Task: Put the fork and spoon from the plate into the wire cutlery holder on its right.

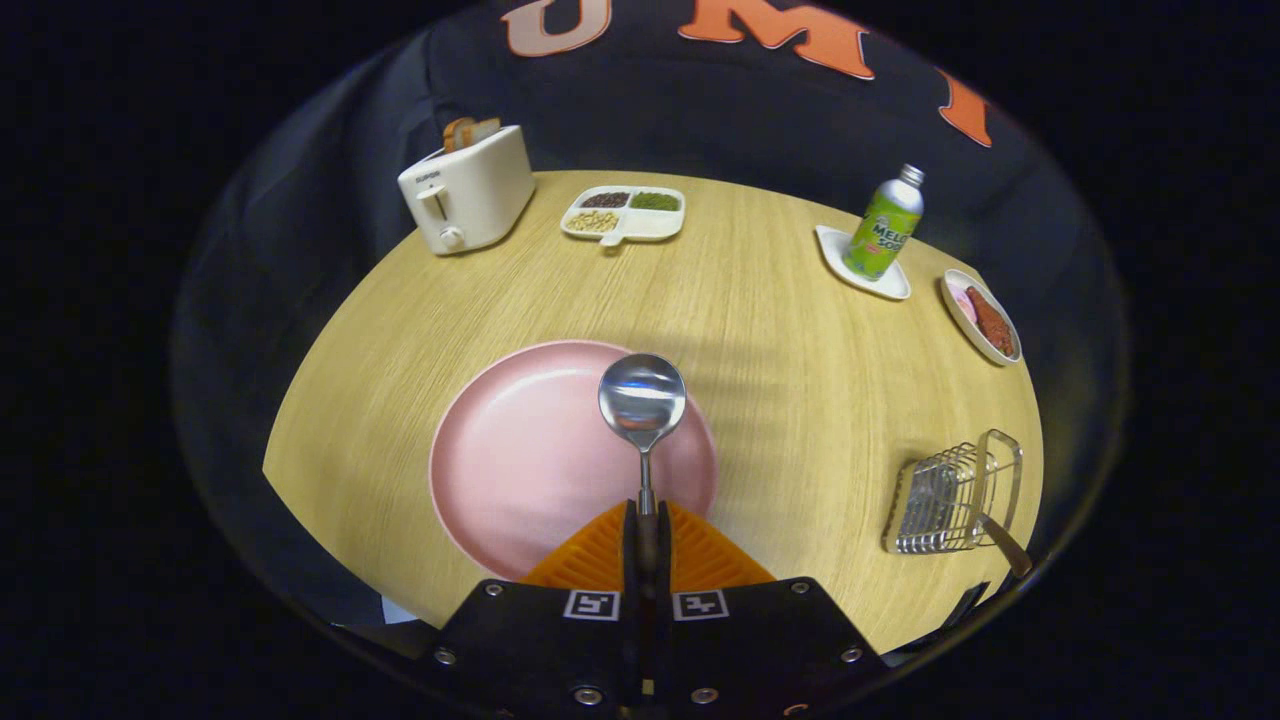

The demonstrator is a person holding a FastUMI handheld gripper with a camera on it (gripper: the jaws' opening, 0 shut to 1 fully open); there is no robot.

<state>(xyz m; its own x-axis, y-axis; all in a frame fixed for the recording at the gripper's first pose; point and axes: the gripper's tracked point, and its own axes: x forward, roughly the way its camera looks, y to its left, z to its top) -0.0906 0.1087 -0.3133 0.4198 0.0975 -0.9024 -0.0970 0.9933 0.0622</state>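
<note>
Hand-held gripper (pixel 646 520) clamped on spoon (pixel 642 400) handle, both fingers pressing it, bowl sticking out ahead over the right part of the pink plate (pixel 520 450). Plate otherwise bare, sitting near the desk (pixel 780 340) front edge. Wire cutlery holder (pixel 950 495) well to the right of the plate, close to the desk's right-front edge; fork (pixel 1000 540) handle already poking out of it toward the edge. Wide bare wood between plate and holder, nothing in that lane. Far side: toaster (pixel 468 190) with bread in the slots at the back-left edge, divided snack tray (pixel 625 213) just beside it, green bottle (pixel 884 225) upright on a white coaster (pixel 880 275) at back right, small dish (pixel 982 316) of reddish food near the right edge. All of those well apart from plate and holder. Middle of desk open.
</note>
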